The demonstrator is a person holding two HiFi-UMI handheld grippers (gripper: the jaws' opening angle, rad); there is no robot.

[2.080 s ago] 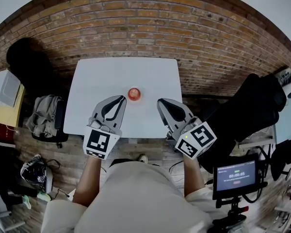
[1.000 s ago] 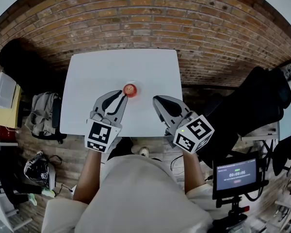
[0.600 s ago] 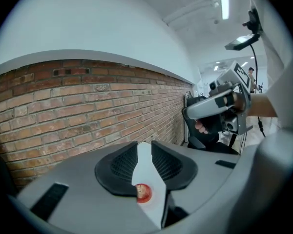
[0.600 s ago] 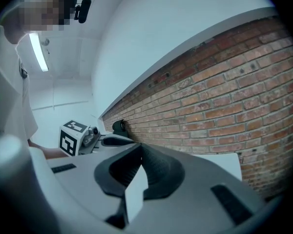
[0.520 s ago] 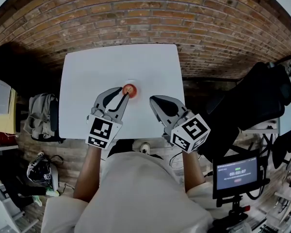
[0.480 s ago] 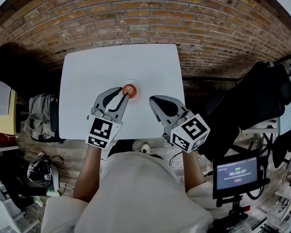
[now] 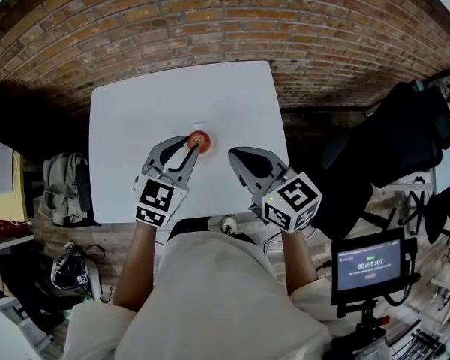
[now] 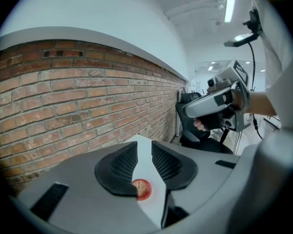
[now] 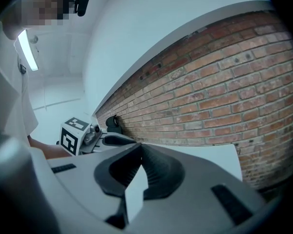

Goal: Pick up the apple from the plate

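White counter [image 7: 135,118] stands before a brick wall [image 7: 210,21]. On the right, the right gripper [image 9: 139,145] hovers empty, jaw tips together. Left gripper [image 8: 144,146] has just been opening, but its gap is narrow and nothing is pinched. Just beyond its tips, the pale plate [image 7: 200,127] holds the red apple [image 7: 199,139]. Better to widen the jaws before advancing, then close across the apple's middle.

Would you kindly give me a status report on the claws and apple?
Left claw just been opening, nothing between jaws. Right claw shut, empty. Apple just ahead of left tips, ungripped. Nothing in the way.
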